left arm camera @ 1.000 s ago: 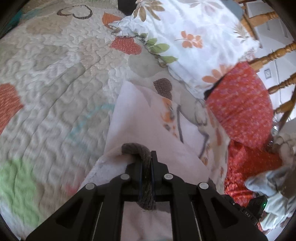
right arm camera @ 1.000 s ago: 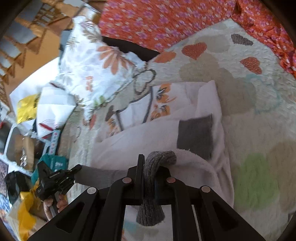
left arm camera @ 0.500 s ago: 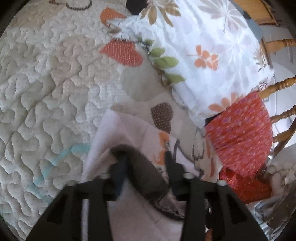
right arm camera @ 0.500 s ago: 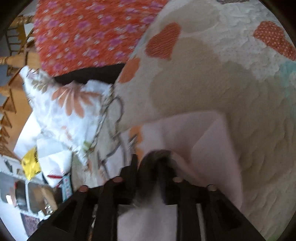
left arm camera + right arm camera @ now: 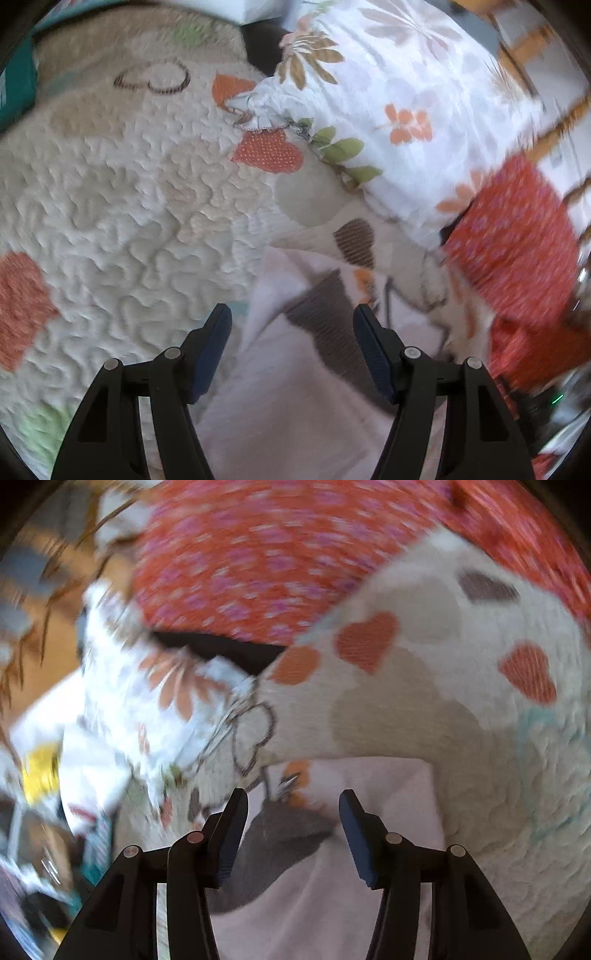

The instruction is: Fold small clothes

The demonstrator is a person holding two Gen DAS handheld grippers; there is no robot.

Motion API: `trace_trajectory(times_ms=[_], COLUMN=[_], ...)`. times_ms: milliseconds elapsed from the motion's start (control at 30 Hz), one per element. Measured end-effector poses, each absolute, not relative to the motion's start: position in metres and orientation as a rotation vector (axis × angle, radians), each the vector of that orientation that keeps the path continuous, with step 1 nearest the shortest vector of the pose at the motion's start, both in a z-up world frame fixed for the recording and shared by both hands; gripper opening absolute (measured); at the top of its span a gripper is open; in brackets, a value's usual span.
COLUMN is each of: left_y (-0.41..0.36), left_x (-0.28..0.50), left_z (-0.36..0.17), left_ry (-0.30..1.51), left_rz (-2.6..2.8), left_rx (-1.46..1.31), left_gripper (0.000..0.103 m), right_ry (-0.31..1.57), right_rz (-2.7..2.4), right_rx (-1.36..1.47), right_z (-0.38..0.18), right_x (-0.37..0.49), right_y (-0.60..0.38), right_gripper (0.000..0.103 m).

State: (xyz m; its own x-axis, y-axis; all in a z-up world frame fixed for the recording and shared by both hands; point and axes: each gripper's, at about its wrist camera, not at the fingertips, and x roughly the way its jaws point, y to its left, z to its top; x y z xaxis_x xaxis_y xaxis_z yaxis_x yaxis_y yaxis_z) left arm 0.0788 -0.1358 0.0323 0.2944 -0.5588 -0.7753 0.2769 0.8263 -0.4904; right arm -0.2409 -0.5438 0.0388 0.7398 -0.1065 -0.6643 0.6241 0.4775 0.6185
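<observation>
A small pale pink garment point(image 5: 291, 406) with grey ribbed cuffs point(image 5: 321, 314) lies on the quilted heart-print bedspread point(image 5: 129, 206). My left gripper point(image 5: 291, 317) hovers just above it with its jaws opening, the grey cuff lying loose below the gap, no pad touching it. In the right wrist view the same garment point(image 5: 369, 786) shows its other grey cuff point(image 5: 280, 834) under my right gripper point(image 5: 291, 805), whose jaws are also opening and press on nothing. An orange printed patch point(image 5: 295, 771) shows on the garment's far edge.
A white floral pillow point(image 5: 388, 103) lies beyond the garment, with a red flowered pillow point(image 5: 517, 236) beside it and wooden bedposts point(image 5: 557, 129) behind. In the right wrist view red flowered cloth point(image 5: 277, 554) fills the top and clutter point(image 5: 40, 775) lies off the bed's left edge.
Both grippers were shut on grey cuffs a second ago. They have opened, let the cuffs drop onto the garment, and drawn back a little.
</observation>
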Motion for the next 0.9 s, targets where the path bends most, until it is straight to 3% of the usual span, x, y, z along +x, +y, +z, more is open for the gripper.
trace_trajectory(times_ms=[133,300,367,633,900], left_y=[-0.153,-0.176,-0.180,-0.186,-0.149], left_x=[0.061,0.058,0.062,0.068,0.080], left_z=[0.027,0.005,-0.006,-0.014,-0.028], left_ry=[1.126,1.183,1.203,1.171,1.150], left_rz=[-0.632,-0.630,-0.578,-0.379,-0.177], left_rx=[-0.133,-0.074,-0.044,0.051,0.079], left_gripper=[0.067,0.067,0.067,0.067,0.067], right_ry=[0.722,0.923,0.890,0.833,0.779], right_rz=[-0.305,-0.156,-0.217,-0.771,-0.790], right_rx=[0.853,0.785,0.776,0.721,0.701], right_z=[0.038,-0.006,-0.012,-0.015,0.010], right_x=[-0.204,-0.149,-0.147,-0.199,-0.214], right_y=[-0.501,-0.466,-0.477,-0.546,-0.540], right_gripper=[0.052,0.050,0.045,0.048,0.051])
